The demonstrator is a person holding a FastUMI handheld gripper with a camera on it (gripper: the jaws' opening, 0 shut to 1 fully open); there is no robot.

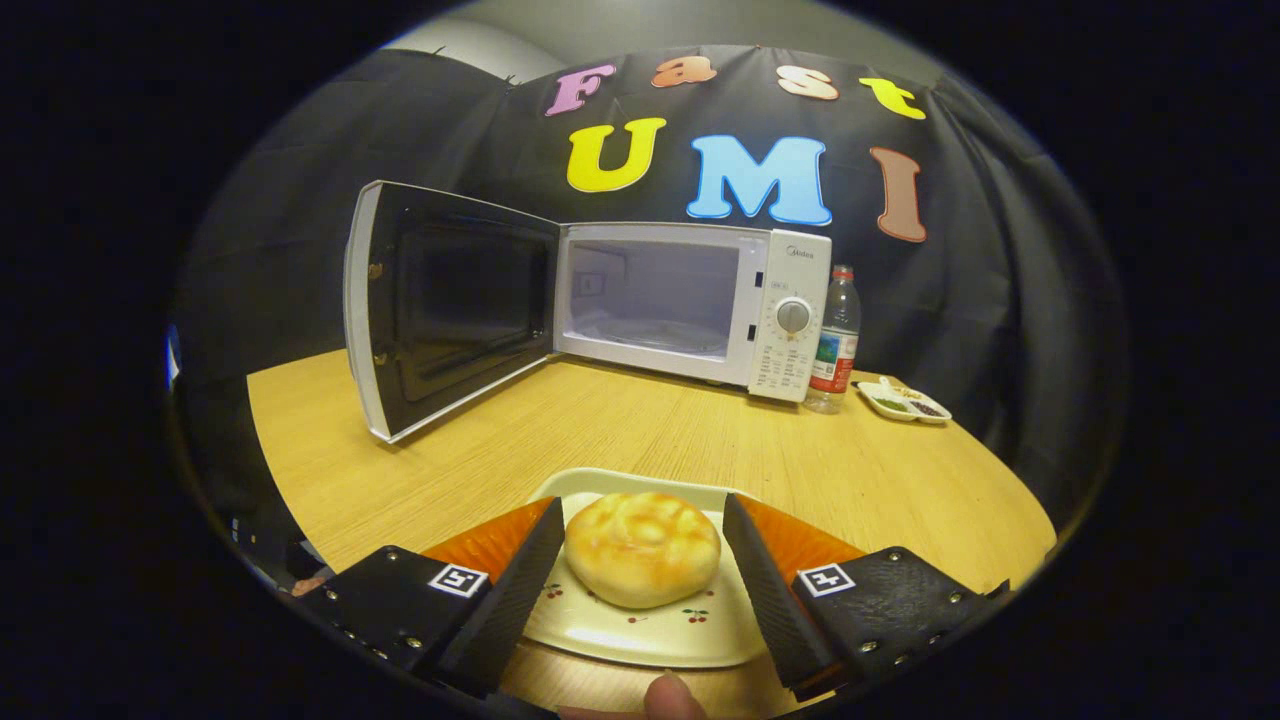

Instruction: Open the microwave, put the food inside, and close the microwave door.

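White microwave (690, 305), golden bun (642, 547), cherry-patterned plate (650, 625)

Gripper (642, 503): two wedge-shaped fingers (520, 590) with ribbed inner faces, standing apart, each on a black mount block (385, 600) studded with small silver screws. Square black-on-white marker tag (457, 579) atop each block. Person's fingertip (672, 697) just behind the blocks.

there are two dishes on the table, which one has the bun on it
The plate with small cherry prints, lying between the open gripper's fingers, carries the bun. The other, a small divided dish beside the water bottle, holds only dark bits.
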